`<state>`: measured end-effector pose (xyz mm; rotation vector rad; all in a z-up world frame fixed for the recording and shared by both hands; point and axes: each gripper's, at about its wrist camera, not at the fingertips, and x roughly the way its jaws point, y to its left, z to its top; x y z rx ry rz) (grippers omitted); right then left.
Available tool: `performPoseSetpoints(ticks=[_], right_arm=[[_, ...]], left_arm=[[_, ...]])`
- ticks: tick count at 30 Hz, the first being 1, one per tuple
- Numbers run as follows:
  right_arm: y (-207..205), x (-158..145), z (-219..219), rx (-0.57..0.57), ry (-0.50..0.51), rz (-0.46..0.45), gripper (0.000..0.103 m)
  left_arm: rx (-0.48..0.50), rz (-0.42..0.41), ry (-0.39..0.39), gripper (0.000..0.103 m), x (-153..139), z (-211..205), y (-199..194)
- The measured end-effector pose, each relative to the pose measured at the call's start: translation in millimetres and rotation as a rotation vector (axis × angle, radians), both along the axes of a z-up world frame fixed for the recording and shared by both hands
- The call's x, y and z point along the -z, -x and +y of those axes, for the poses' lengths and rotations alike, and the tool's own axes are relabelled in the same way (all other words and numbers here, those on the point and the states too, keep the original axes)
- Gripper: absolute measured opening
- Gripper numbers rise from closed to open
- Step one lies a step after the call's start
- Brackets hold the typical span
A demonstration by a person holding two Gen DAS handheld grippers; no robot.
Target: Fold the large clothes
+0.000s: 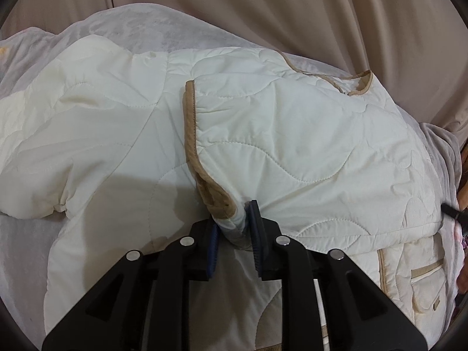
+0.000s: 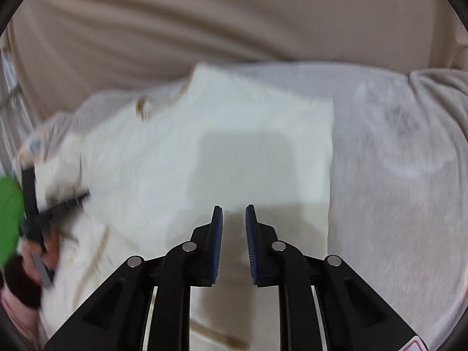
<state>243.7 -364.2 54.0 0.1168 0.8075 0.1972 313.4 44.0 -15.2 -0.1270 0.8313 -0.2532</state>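
A: Left view: what held the jacket (image 1: 263, 134)?

B: The left claw (image 1: 232, 226) was clenched on its tan-trimmed hem; the jacket lay across the bed (image 1: 146, 29), mid-fold.

A: Right view?

B: The right claw (image 2: 234, 225) hung nearly closed over the jacket, gripping nothing. Next it likely needed an edge.

A home bedroom, by the look of it: a bed under a soft grey blanket (image 1: 140, 29) fills the view, with beige curtains (image 1: 263, 5) hanging in folds along its far side.
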Motion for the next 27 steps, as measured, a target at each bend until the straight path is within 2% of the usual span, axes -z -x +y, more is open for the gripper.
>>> performPoseSetpoints(ticks=[1,2,5,9,11,13,14,15,16,19,22,25,27], right_arm=[[1,11,-10,0.026,0.020,0.019,0.008],[1,21,-22,0.046,-0.001,0.040,0.001],[8,44,-47,0.062,-0.103,0.065,0.000],[16,44,-31,0.084,-0.017,0.037,0.000],[26,41,-27,0.108,0.010,0.044,0.000],[37,31,-21,0.152,0.026,0.049,0.001],[46,25,-17,0.145,0.031,0.032,0.010],[59,18,-10,0.122,0.041,0.005,0.014],[71,14,-5,0.104,0.053,-0.014,0.016],[104,10,18,0.029,0.049,-0.043,0.030],[124,19,36,-0.023,0.023,-0.041,0.032],[130,30,54,-0.022,0.071,-0.055,0.036],[132,37,59,-0.015,0.094,-0.059,0.037]], left_arm=[[0.000,0.000,0.005,0.019,0,1,0],[-0.001,0.001,0.011,0.019,1,2,0],[-0.001,0.003,0.028,0.019,1,4,0],[-0.011,-0.003,0.050,0.020,-1,9,1],[-0.049,-0.008,0.086,0.025,-7,22,7],[-0.118,-0.033,0.128,0.036,-18,49,25],[-0.144,-0.042,0.142,0.042,-24,62,33],[-0.190,-0.053,0.150,0.056,-30,82,44],[-0.236,-0.069,0.158,0.064,-36,102,52],[-0.413,-0.079,0.173,0.070,-46,175,65],[-0.593,-0.031,0.201,0.070,-43,249,59],[-0.746,0.023,0.226,0.069,-31,314,49],[-0.827,0.030,0.225,0.069,-26,345,45]])
